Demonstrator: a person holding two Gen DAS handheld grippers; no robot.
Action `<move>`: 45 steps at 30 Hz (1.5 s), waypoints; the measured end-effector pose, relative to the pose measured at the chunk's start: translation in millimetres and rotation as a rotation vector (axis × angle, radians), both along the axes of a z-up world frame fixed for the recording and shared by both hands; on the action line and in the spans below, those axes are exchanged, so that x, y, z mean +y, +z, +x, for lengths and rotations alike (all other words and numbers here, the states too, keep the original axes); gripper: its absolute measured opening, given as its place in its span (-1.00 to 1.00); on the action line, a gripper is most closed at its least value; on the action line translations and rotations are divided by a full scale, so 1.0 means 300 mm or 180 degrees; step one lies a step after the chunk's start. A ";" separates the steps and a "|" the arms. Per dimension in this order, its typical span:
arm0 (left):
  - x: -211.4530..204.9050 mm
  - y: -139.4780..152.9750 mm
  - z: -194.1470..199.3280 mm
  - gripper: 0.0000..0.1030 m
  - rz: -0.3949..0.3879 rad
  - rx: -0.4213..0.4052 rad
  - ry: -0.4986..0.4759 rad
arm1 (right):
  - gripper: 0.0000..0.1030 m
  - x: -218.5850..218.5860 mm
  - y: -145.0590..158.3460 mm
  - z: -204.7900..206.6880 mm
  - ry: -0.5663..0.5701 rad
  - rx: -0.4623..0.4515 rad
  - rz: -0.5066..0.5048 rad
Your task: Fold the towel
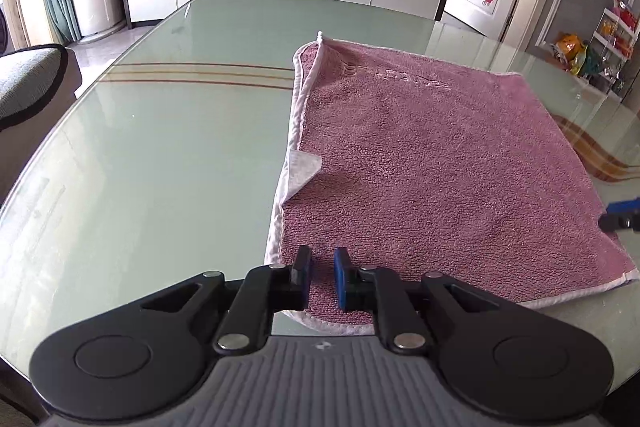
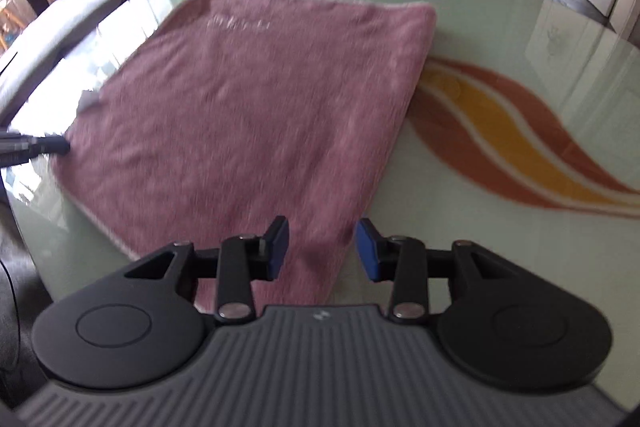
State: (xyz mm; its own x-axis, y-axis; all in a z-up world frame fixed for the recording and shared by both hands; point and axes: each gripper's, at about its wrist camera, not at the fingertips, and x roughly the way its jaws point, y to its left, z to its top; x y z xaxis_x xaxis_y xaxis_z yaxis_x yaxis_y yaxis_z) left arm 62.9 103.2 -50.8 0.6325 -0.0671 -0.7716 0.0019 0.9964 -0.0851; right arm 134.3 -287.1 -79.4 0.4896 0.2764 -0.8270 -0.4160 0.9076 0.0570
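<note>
Now the left tool (image 1: 323,277) and right tool (image 2: 322,249) both gape, empty, over the pink towel (image 1: 440,163).

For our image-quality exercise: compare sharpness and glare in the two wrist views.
Left wrist view: sharp, the towel pile crisp, soft window glare on the glass table. Right wrist view: motion-blurred towel, strong white glare at the table's left edge; fisheye bending in both.

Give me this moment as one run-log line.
towel: flat on table, folded over | left gripper: open, over near left corner | right gripper: open, over near right corner | no grasp
</note>
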 end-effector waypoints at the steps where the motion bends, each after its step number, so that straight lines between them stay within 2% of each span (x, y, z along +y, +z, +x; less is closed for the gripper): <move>1: -0.002 0.001 0.000 -0.71 0.0010 -0.0001 0.0002 | -0.18 0.007 -0.008 -0.005 0.0007 -0.0045 -0.0042; 7: 0.003 0.021 -0.003 -0.70 -0.0044 -0.0038 0.0020 | -0.14 0.009 -0.008 -0.019 -0.0038 -0.0060 0.0033; 11: -0.005 0.073 0.040 -0.66 0.0007 -0.0162 -0.0046 | -0.09 -0.032 0.008 -0.035 -0.0054 -0.0048 0.0128; 18: -0.048 0.115 0.233 -0.59 0.0049 -0.0322 -0.0293 | -0.01 -0.043 -0.008 -0.045 -0.0065 -0.0007 0.0241; 24: -0.061 0.121 0.437 -0.58 -0.0008 -0.0316 -0.0315 | 0.01 -0.090 0.024 0.048 -0.0227 -0.0127 0.0255; 27: -0.058 0.110 0.550 -0.56 -0.0054 -0.0263 -0.0289 | 0.06 -0.112 0.040 0.131 -0.0304 -0.0202 0.0301; 30: -0.055 0.082 0.646 -0.55 0.0034 -0.0224 -0.0234 | 0.06 -0.113 0.046 0.239 -0.0372 -0.0259 0.0333; 33: -0.028 0.047 0.713 -0.55 0.0010 -0.0134 -0.0164 | 0.06 -0.118 0.057 0.373 -0.0456 -0.0295 0.0437; 38: -0.012 -0.005 0.759 -0.54 0.0196 0.0016 -0.0146 | 0.06 -0.125 0.049 0.569 -0.0554 -0.0261 0.0513; 39: -0.007 -0.006 0.758 -0.44 0.0198 0.0016 -0.0152 | 0.06 -0.126 0.043 0.608 -0.0572 -0.0244 0.0504; 40: -0.001 -0.005 0.756 -0.43 0.0188 0.0015 -0.0160 | 0.06 -0.126 0.037 0.637 -0.0582 -0.0222 0.0495; 45: 0.026 0.017 0.735 -0.46 0.0169 -0.0002 -0.0195 | 0.06 -0.136 -0.006 0.760 -0.0593 -0.0054 0.0486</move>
State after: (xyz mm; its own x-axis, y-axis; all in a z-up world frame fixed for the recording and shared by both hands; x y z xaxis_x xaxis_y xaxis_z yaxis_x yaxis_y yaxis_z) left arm 283.4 110.9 -45.7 0.6290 -0.0647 -0.7747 0.0630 0.9975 -0.0322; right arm 362.1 -328.0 -81.1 0.5572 0.3013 -0.7737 -0.2443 0.9501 0.1940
